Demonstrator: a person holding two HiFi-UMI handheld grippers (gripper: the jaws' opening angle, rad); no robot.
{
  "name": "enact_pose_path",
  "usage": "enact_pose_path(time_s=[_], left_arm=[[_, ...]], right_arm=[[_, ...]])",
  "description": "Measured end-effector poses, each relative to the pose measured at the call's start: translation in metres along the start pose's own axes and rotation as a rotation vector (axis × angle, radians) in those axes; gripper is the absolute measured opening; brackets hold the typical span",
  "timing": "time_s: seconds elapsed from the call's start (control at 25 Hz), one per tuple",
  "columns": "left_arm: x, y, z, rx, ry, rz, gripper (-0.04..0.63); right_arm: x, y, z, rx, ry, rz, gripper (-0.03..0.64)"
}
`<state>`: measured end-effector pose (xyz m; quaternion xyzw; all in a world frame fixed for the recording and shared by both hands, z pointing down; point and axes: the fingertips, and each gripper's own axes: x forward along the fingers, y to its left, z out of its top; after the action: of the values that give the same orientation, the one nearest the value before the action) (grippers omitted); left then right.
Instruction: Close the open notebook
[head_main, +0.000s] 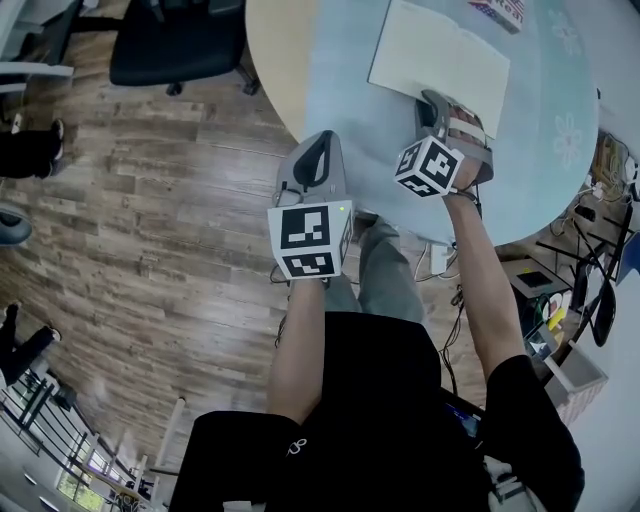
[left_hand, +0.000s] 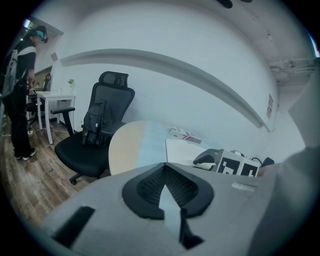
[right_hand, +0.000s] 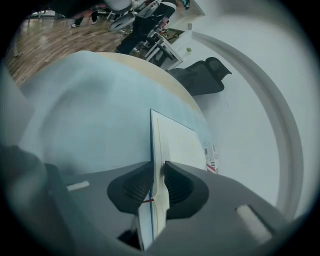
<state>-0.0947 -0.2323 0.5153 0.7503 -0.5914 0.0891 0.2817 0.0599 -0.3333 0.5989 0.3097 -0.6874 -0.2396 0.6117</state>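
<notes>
Clamping the notebook (right_hand: 176, 142) by its edge are the right tongs (right_hand: 156, 172); the left tongs (left_hand: 165, 167) sit closed, empty.

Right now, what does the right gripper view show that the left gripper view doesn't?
Only the right gripper view: the edge of the notebook clamped in the right gripper. Only the left gripper view: the left gripper, shut and empty, a standing person, a backpack on the black office chair. Both: the round table, the notebook, that chair, the small printed box.
</notes>
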Motion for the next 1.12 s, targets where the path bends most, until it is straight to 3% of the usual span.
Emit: enact_pose_path(time_s=[0.12, 0.24, 0.52, 0.72, 0.88, 1.12], left_arm=[[0.0, -0.002, 0.002, 0.005, 0.0, -0.01, 0.002], [0.002, -0.005, 0.003, 0.012, 0.0, -0.023, 0.002], [0.005, -0.019, 0.017, 0.039, -0.009, -0.063, 0.002], [0.008, -0.03, 0.03, 0.061, -0.022, -0.087, 0.002], [0.006, -0.035, 0.037, 0.08, -0.028, -0.104, 0.002], [0.003, -0.044, 0.047, 0.111, -0.035, -0.123, 0.002]], right_arm=[[-0.004, -0.003, -0.001, 0.113, -0.013, -0.002, 0.058], [-0.01, -0.009, -0.004, 0.3, -0.046, 0.01, 0.055], [-0.026, -0.021, -0.026, 1.063, -0.161, 0.077, 0.052], [-0.032, -0.023, -0.045, 1.481, -0.218, 0.112, 0.052], [-0.036, -0.022, -0.06, 1.699, -0.251, 0.087, 0.038], [-0.039, -0.014, -0.098, 1.869, -0.173, 0.021, 0.037]])
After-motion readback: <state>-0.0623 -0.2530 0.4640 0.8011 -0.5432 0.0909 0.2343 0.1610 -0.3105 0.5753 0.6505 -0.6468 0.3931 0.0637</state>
